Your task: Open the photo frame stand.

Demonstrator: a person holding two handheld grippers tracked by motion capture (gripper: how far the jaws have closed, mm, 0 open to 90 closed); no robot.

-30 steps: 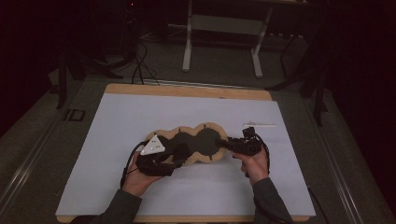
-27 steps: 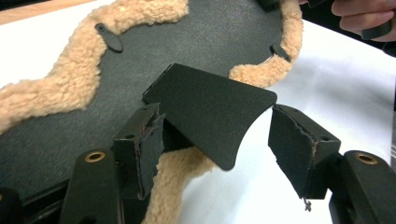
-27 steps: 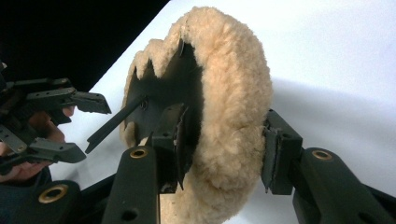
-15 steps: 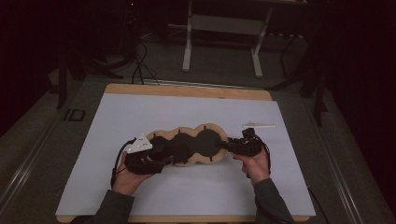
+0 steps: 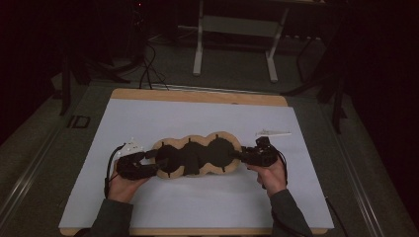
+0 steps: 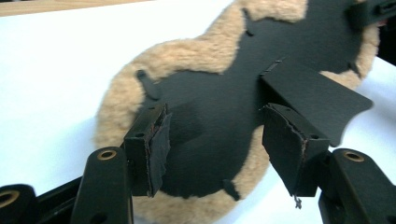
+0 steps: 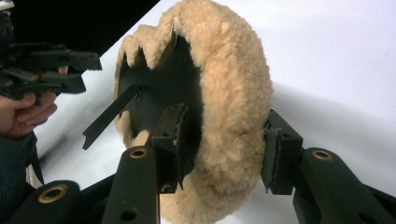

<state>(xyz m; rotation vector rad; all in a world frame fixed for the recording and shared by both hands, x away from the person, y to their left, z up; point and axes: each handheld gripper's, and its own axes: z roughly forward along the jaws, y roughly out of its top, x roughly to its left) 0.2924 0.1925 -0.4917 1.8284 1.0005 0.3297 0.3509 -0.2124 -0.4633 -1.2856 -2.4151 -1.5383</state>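
Right gripper (image 5: 245, 157) clamped on right end of fleece pad (image 5: 197, 154), jaws pinching fuzzy rim, that end tipped up on edge off white sheet (image 5: 148, 118). Left gripper (image 5: 149, 163) at pad's left end, jaws apart and just been closing, black backing below them, no pinch. Pad lies mid-sheet, black side up, tan fleece rim around, black strap (image 6: 315, 95) sticking off backing. Small white bit (image 5: 272, 132) beyond right gripper.
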